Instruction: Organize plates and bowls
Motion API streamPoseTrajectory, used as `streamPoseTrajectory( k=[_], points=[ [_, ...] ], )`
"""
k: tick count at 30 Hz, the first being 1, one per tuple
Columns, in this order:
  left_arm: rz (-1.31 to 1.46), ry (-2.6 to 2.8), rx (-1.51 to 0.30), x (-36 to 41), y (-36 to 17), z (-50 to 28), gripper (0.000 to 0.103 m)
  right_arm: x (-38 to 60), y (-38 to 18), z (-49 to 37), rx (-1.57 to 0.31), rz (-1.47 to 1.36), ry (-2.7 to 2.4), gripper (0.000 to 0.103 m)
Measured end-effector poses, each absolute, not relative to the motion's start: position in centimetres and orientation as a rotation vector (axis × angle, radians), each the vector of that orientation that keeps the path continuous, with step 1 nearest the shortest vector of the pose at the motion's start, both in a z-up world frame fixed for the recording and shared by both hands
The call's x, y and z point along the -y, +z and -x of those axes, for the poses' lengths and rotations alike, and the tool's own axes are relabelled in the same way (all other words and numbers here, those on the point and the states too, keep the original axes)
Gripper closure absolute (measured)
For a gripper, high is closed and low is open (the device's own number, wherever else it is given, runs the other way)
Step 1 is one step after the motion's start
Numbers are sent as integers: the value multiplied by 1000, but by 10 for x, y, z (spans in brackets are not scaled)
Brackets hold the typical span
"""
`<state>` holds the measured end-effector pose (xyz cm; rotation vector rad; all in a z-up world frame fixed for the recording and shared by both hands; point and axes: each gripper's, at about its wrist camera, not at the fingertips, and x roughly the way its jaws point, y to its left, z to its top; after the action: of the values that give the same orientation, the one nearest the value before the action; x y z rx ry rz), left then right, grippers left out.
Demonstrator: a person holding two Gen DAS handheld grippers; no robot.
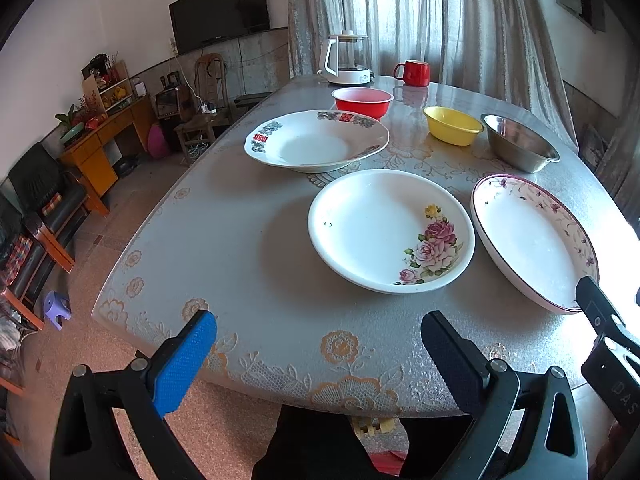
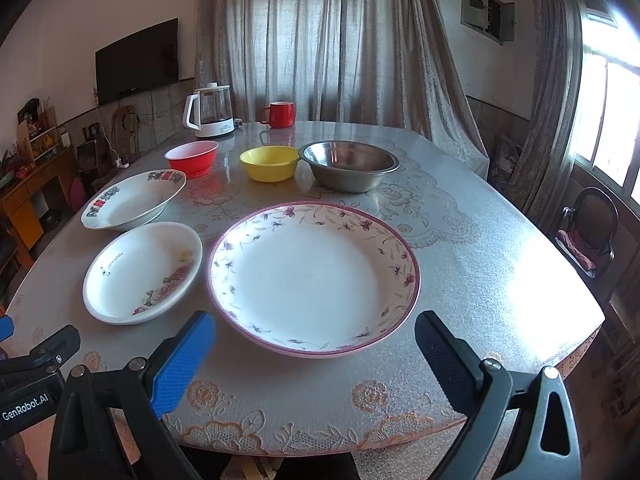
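Observation:
Three plates lie on the table: a pink-rimmed floral plate (image 2: 316, 276) (image 1: 532, 240), a white rose plate (image 1: 390, 230) (image 2: 142, 270), and a white plate with red characters (image 1: 316, 140) (image 2: 134, 200). Behind them stand a red bowl (image 1: 362, 101) (image 2: 193, 158), a yellow bowl (image 1: 452, 125) (image 2: 270, 163) and a steel bowl (image 1: 520, 142) (image 2: 348, 165). My left gripper (image 1: 318, 354) is open and empty at the near table edge, in front of the rose plate. My right gripper (image 2: 314, 354) is open and empty, just in front of the pink-rimmed plate.
A glass kettle (image 2: 210, 114) and a red mug (image 2: 278, 114) stand at the table's far edge (image 2: 360, 125). Chairs and a wooden cabinet (image 1: 100, 144) stand on the floor to the left. A chair (image 2: 590, 228) stands to the right by the window.

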<state>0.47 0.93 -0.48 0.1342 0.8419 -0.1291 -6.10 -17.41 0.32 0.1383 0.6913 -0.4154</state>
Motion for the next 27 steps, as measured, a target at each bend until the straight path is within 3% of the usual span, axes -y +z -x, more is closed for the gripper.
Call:
streamPoseTrajectory(
  k=[27],
  points=[
    [-135, -131, -857, -9, -8, -4, 0, 174, 0, 60, -704, -132, -414, 1]
  ],
)
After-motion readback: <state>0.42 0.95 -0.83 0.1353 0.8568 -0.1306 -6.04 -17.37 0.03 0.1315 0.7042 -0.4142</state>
